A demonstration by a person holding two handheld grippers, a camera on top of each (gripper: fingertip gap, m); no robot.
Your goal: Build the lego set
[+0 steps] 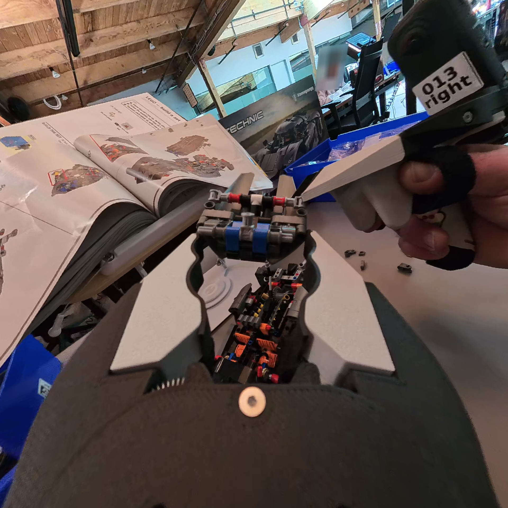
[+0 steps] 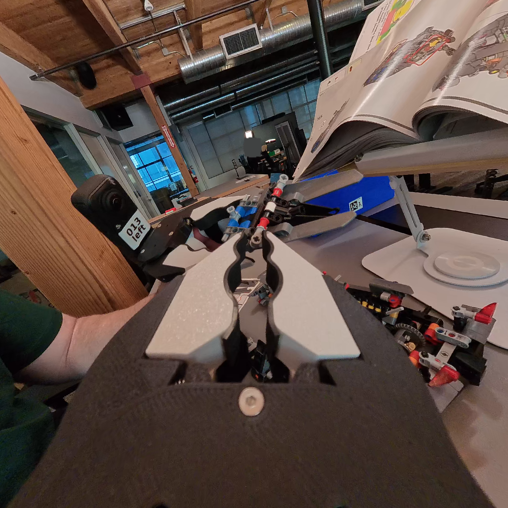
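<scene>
Mid-build: left gripper [image 1: 251,242] clamps the sub-assembly [image 1: 251,220]; right gripper [image 2: 257,242] pinches its axle end [image 2: 257,239] at 2 o'clock. Chassis [image 1: 264,324] below is partial, and loose parts [image 1: 404,266] remain at 3 o'clock.

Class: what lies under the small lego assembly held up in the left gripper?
Under the lego assembly lies the long car chassis on the grey table. The left gripper hides the chassis sides and near end.
</scene>
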